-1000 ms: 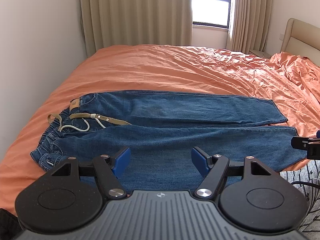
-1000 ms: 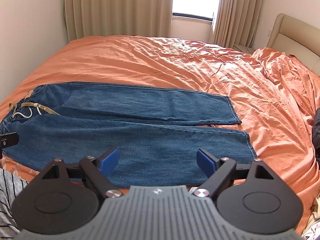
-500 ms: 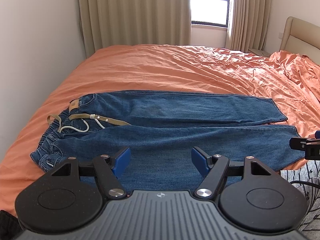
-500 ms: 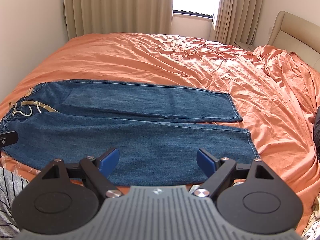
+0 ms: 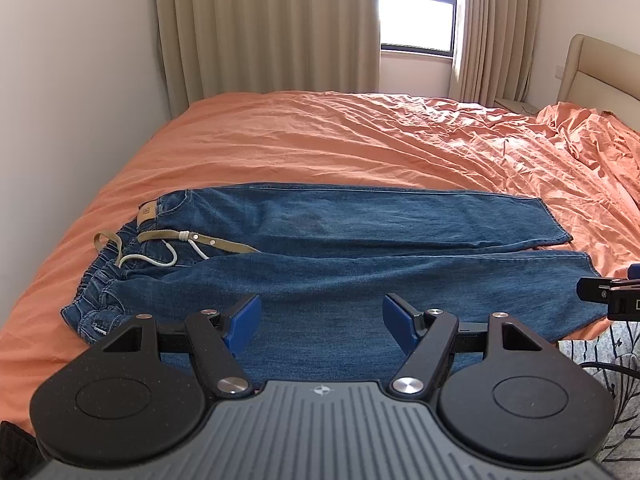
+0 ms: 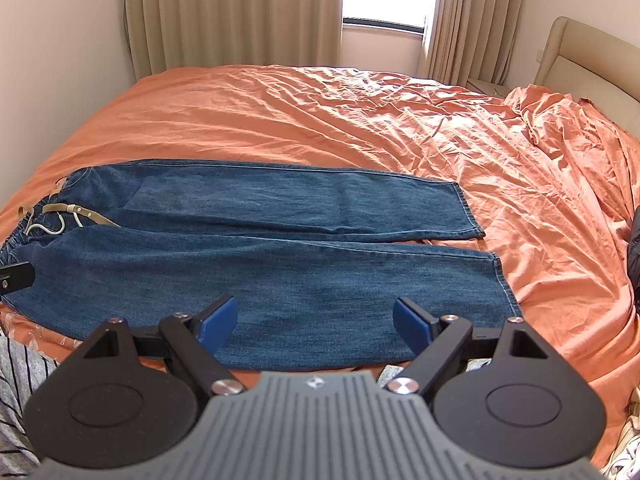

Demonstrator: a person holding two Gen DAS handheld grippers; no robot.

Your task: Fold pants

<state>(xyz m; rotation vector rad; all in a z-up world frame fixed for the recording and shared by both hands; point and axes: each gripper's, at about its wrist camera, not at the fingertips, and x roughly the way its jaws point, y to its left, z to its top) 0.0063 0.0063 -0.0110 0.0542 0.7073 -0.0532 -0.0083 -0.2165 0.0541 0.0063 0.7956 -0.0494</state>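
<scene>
Blue jeans [image 5: 340, 252] lie flat across the orange bed, waistband with a tan belt and white drawstring [image 5: 176, 240] to the left, leg hems to the right. The jeans also show in the right wrist view [image 6: 280, 256]. My left gripper [image 5: 320, 320] is open and empty above the near leg, close to the waist end. My right gripper [image 6: 316, 320] is open and empty above the near leg, close to the hem end. The right gripper's tip [image 5: 608, 300] shows at the right edge of the left wrist view.
The orange sheet [image 6: 360, 120] is wrinkled toward a beige headboard [image 6: 592, 64] at the right. A wall [image 5: 72, 100] runs along the left side, curtains and a window [image 5: 416, 12] behind. Striped and patterned fabric [image 6: 16, 380] lies at the near bed edge.
Both grippers have risen and tilted slightly, so the jeans sit a little lower in each view. The jeans have not moved. Both jaws stay open.
</scene>
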